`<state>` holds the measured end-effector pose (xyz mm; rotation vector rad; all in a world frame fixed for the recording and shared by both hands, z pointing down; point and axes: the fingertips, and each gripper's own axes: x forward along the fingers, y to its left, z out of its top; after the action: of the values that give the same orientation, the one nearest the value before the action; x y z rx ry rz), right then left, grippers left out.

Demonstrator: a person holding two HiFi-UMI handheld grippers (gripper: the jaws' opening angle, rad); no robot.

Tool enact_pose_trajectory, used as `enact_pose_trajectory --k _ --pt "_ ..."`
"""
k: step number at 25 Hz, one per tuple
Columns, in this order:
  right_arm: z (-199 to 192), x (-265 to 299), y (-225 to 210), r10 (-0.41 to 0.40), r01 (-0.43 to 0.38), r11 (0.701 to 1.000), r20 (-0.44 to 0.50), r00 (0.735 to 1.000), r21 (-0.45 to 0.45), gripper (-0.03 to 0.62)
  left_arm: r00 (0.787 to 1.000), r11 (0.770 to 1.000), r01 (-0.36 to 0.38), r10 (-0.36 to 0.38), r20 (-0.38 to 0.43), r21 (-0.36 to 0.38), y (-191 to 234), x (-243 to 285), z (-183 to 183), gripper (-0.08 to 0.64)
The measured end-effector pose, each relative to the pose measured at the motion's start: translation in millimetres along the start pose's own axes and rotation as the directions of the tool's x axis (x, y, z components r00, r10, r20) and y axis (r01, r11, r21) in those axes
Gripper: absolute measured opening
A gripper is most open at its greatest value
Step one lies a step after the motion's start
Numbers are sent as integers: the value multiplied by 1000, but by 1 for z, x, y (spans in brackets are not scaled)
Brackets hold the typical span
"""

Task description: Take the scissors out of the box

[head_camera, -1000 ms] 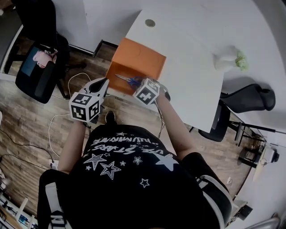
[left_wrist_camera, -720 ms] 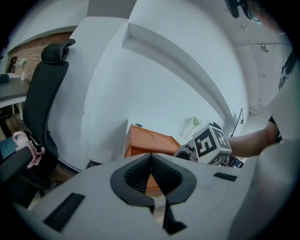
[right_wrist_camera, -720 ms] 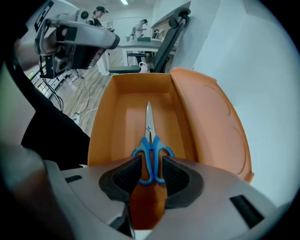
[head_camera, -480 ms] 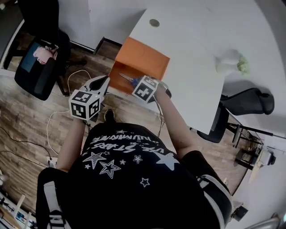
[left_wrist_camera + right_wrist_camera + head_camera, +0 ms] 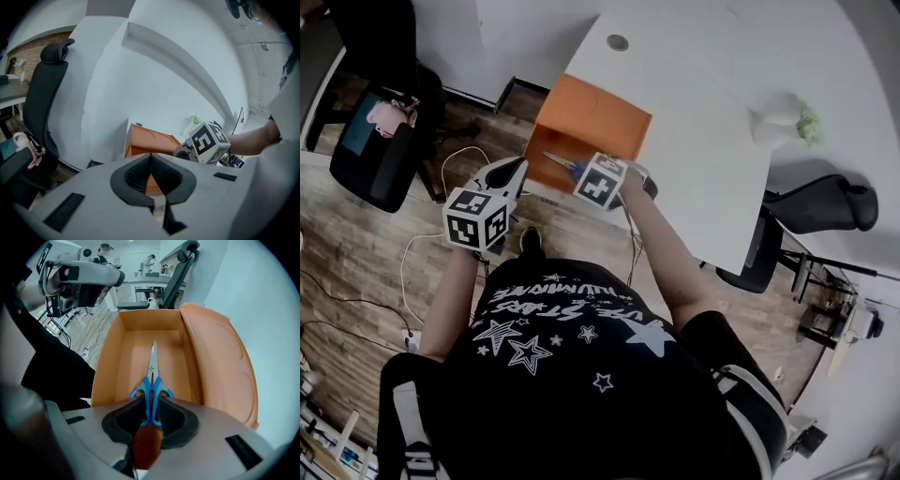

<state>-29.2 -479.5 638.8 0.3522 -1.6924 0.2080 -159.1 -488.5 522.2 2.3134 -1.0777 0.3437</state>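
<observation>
Looking steeply down from well above the orange box (image 5: 598, 120). Riding the right gripper (image 5: 150, 404), peering close into the box. Riding the left gripper (image 5: 151, 159), facing that shared box from farther off.

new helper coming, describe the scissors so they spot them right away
Find the white table; an open orange box sits at its edge. The right gripper is shut on the scissors, blades pointing into that box. Blue handles and silver blades; nothing else is in the box.
</observation>
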Motion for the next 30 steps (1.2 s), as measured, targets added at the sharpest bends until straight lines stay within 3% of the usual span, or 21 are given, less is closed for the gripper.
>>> enact_pose_trajectory --k 7,16,24,30 --pt "6 -20 3 -71 73 997 93 993 -12 103 1000 1000 -25 25 9 1 -11 -9 -8 18" --pt "-8 -56 12 -153 153 988 235 960 16 103 997 997 -69 68 34 16 -44 -22 -17 18" --pt "-22 -106 23 -220 189 975 403 889 117 103 993 994 -102 100 66 29 -79 -40 -21 18" --pt "-44 -140 42 -264 189 963 516 815 194 103 991 993 -105 100 87 52 -114 -49 -27 18"
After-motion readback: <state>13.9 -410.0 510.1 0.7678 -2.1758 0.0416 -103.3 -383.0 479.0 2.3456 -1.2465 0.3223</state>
